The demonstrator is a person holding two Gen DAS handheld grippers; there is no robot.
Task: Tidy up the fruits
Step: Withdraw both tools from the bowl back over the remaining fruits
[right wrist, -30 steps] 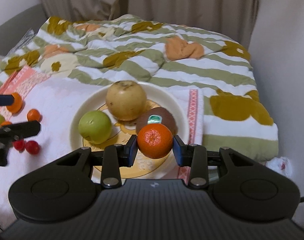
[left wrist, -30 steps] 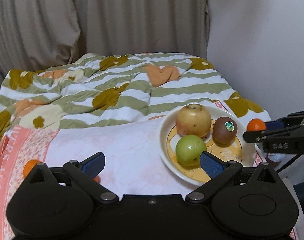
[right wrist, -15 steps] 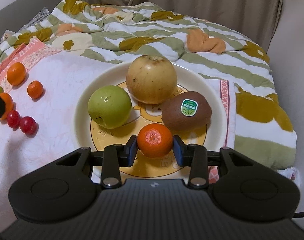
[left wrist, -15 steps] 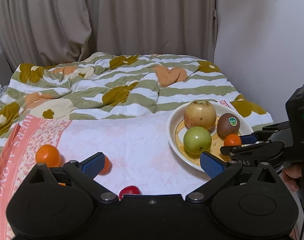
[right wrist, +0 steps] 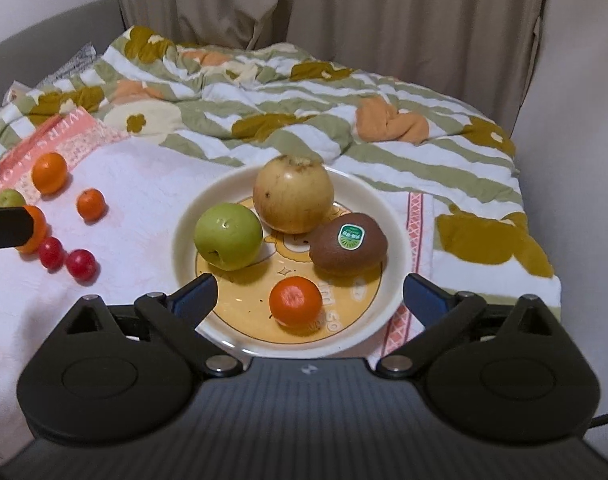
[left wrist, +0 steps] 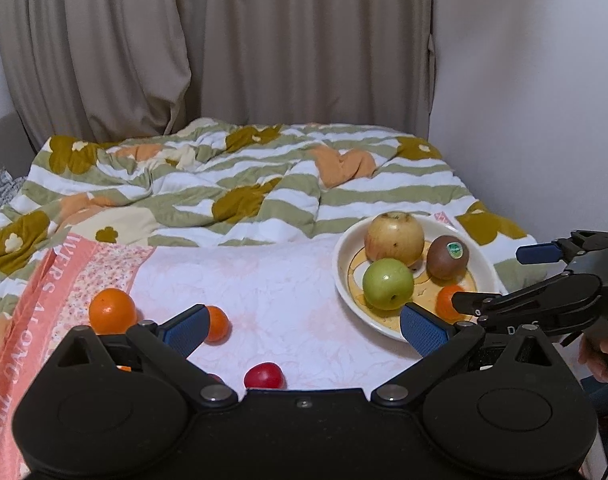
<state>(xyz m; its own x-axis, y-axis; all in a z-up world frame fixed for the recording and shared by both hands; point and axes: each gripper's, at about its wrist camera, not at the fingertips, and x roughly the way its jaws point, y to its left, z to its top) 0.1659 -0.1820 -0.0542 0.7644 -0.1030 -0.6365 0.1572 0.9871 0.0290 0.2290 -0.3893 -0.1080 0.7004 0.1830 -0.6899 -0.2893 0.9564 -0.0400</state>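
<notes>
Your right gripper [right wrist: 308, 292] has let go of the small orange [right wrist: 295, 301] it carried a second ago: the fingers now stand spread wide, and the fruit rests on the near part of the plate [right wrist: 396, 240], just in front of the kiwi [right wrist: 347, 247]. The plate sits toward the right edge of the bed, with the green apple [right wrist: 228, 236] and the yellow apple [right wrist: 293, 194] also on it. Your left gripper [left wrist: 304, 326] is likewise spread and holds nothing, hovering near the loose fruit toward the bed's left edge: a large orange [left wrist: 112, 312], a smaller orange [left wrist: 218, 324] and a red cherry tomato [left wrist: 264, 376]. To finish this release well, draw the right gripper straight back and up, so that neither finger nudges the small orange or the plate rim; the soft bedding would likely let the plate tip. The small orange is nearly round, with no long axis to speak of; the kiwi lies on its side, long axis running left to right, sticker up.
</notes>
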